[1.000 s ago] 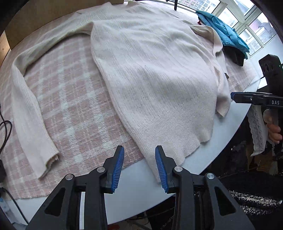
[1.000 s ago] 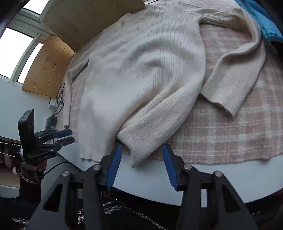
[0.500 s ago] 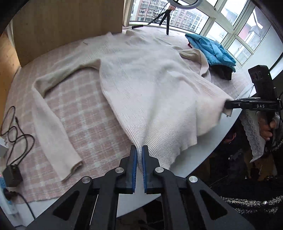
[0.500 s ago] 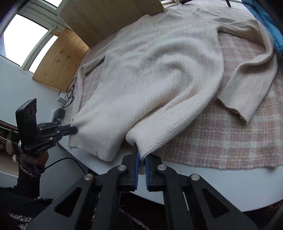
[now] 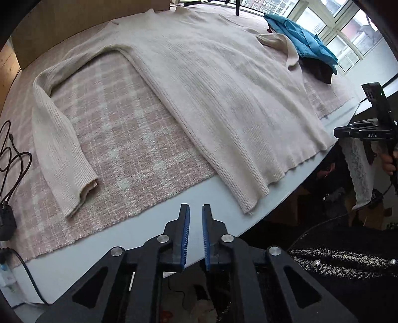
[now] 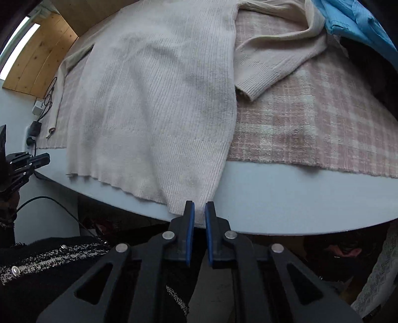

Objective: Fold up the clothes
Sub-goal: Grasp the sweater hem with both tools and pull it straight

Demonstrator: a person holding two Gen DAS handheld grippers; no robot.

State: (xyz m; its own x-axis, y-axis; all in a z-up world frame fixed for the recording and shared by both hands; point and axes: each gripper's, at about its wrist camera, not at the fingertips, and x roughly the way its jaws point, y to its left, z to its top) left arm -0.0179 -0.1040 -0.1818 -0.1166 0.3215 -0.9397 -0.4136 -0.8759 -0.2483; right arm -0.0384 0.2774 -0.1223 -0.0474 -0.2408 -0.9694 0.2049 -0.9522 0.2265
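A cream ribbed sweater (image 5: 211,82) lies flat, front down the table, on a pink plaid cloth (image 5: 119,139); it also shows in the right wrist view (image 6: 159,104). Its hem hangs over the table's near edge. My left gripper (image 5: 195,211) stands slightly open and empty, just off the table edge, left of the hem's corner (image 5: 248,208). My right gripper (image 6: 199,208) has its jaws nearly closed at the hem's other corner (image 6: 196,211); the cloth sits at the fingertips. One sleeve (image 5: 57,139) lies bent at the left, the other (image 6: 273,64) at the right.
A blue garment (image 5: 301,39) on a dark one lies at the far right, also in the right wrist view (image 6: 358,22). Black cables and a plug (image 5: 10,159) lie at the left edge. A wooden board (image 5: 62,22) stands behind. The table (image 6: 298,198) has a rounded pale edge.
Both grippers pulled the hem toward the near edge and flattened the sweater. The left gripper let go of the hem and moved back; the right gripper's jaws have parted slightly.
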